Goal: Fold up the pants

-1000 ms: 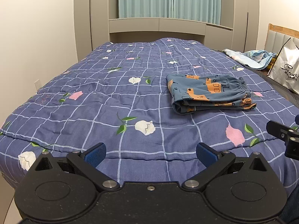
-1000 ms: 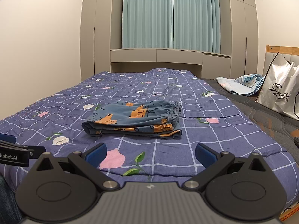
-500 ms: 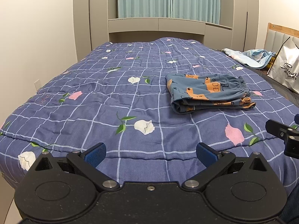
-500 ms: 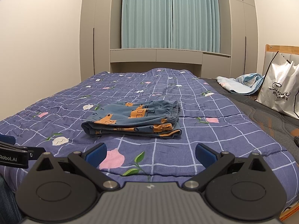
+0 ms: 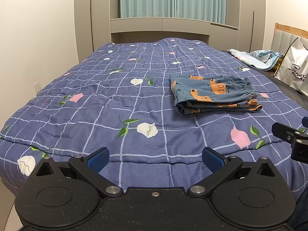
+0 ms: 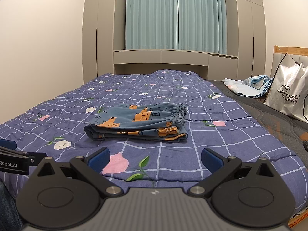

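Blue pants with an orange print (image 5: pixel 213 94) (image 6: pixel 138 122) lie folded in a compact stack on the blue checked bedspread (image 5: pixel 115 105) (image 6: pixel 221 138); the elastic waistband faces right. My left gripper (image 5: pixel 155 156) hovers open over the bed's near edge, well short and left of the pants. Also open and empty, my right gripper (image 6: pixel 155 156) hangs at the near edge with the pants straight ahead. The right gripper's tip (image 5: pixel 288 134) shows at the left view's right edge, and the left gripper's tip (image 6: pixel 15 159) shows at the right view's left edge.
A white shopping bag (image 6: pixel 288 98) and a light blue crumpled cloth (image 6: pixel 248 86) sit on the dark mattress strip (image 6: pixel 269 115) to the right. Grey cabinets and teal curtains (image 6: pixel 177 15) stand behind the bed. A white wall borders the left side.
Both grippers stay open and almost still. The views have shifted only slightly; the pants have not moved.
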`<state>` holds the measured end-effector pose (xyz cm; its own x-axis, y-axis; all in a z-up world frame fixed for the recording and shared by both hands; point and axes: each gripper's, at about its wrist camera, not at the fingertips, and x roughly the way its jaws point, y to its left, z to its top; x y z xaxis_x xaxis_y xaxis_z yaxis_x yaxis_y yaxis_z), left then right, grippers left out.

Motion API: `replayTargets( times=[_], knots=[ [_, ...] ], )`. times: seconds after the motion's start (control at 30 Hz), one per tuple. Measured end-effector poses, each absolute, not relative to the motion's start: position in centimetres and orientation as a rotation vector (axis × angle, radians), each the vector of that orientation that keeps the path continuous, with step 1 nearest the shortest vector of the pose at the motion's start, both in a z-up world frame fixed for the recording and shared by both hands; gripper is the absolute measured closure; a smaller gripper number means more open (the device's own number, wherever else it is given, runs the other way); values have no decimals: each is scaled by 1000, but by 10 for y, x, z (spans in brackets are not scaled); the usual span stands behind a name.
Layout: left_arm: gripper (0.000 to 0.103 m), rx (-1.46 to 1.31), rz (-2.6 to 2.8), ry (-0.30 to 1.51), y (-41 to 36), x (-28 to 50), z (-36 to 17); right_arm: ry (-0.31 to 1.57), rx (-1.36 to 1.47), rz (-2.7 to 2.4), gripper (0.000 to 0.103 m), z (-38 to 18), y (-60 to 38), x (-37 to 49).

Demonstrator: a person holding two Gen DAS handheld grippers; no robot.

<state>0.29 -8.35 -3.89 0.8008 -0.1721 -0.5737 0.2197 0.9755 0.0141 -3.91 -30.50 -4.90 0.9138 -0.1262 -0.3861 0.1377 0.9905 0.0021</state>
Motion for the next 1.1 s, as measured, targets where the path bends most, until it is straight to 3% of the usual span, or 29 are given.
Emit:
replayTargets(
  times=[1.1],
  knots=[
    [1, 81, -209, 627, -85, 3, -39, 396, 28, -133, 0, -49, -304, -38]
  ],
)
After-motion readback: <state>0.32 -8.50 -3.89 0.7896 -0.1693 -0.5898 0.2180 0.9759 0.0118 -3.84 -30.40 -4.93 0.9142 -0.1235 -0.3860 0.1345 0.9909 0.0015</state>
